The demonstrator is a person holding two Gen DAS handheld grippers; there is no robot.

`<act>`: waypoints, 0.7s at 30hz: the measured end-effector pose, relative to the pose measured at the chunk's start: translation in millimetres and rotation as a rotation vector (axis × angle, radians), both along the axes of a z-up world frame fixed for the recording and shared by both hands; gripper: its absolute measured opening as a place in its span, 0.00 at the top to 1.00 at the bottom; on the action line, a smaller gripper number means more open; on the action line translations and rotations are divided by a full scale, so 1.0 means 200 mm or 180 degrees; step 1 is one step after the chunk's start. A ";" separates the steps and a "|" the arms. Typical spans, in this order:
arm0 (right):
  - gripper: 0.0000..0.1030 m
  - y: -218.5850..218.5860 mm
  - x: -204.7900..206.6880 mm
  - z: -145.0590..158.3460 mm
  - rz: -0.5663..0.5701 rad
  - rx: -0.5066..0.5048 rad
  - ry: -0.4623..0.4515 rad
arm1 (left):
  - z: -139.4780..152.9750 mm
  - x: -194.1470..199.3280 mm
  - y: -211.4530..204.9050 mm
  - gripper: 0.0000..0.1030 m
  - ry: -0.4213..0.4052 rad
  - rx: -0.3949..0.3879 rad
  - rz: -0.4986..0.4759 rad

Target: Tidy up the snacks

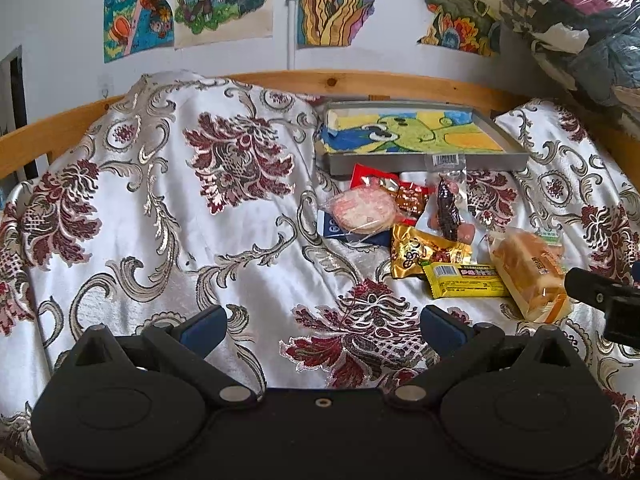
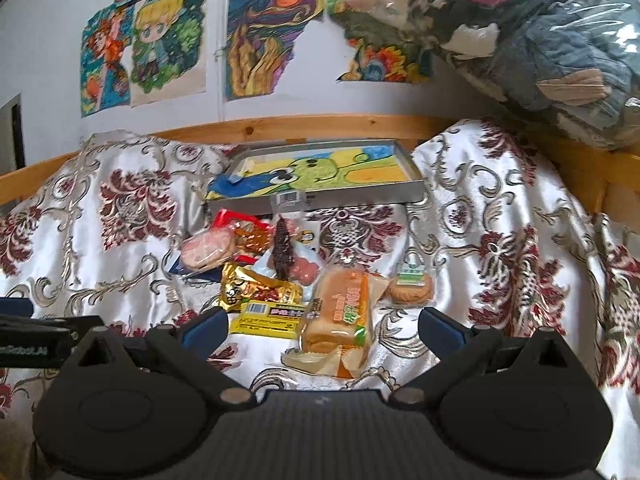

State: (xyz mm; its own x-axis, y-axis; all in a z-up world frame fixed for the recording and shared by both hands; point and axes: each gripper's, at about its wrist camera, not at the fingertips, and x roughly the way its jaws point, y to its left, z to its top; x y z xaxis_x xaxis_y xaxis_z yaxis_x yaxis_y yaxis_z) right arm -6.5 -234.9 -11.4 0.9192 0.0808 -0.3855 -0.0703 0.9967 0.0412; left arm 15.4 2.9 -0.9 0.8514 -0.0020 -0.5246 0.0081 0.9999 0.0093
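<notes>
- Several wrapped snacks lie in a loose heap on the floral bedspread (image 2: 500, 208), in the middle of the right wrist view, just in front of the shallow grey tray (image 2: 320, 196) with the colourful drawing inside.
- The right gripper (image 2: 320, 326) has its jaws wide apart and holds nothing; the bread loaf pack (image 2: 340, 312) lies between the fingertips, low in the frame.
- The left gripper (image 1: 322, 326) also stands with jaws apart and empty, above bare cloth at the lower centre of its view.
- The bread looks light and very soft; I judge it should be taken across the narrow sides, gently, or it will be squashed.
- The yellow bar (image 2: 268, 318) and the gold foil packet (image 2: 256, 292) look slippery and crinkly; hold the body, not the seam.
- The round biscuit (image 2: 412, 288), right of the loaf, seems brittle.
</notes>
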 end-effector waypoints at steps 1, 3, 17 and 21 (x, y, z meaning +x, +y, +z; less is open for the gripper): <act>0.00 -0.01 0.02 0.01 0.0060 -0.0042 0.0022 | 0.00 0.01 0.00 0.01 0.0015 0.0003 -0.0006; 0.00 -0.01 0.05 0.01 0.0115 -0.0133 0.0051 | 0.00 0.05 0.00 0.01 0.0044 0.0018 -0.0021; 0.00 -0.10 0.29 -0.10 0.0312 -0.0208 0.0233 | 0.04 0.39 -0.12 0.01 -0.0039 0.0399 -0.0797; 0.00 -0.08 0.36 -0.13 0.0411 -0.0132 0.0284 | 0.00 0.46 -0.15 0.01 -0.0095 0.0420 -0.1131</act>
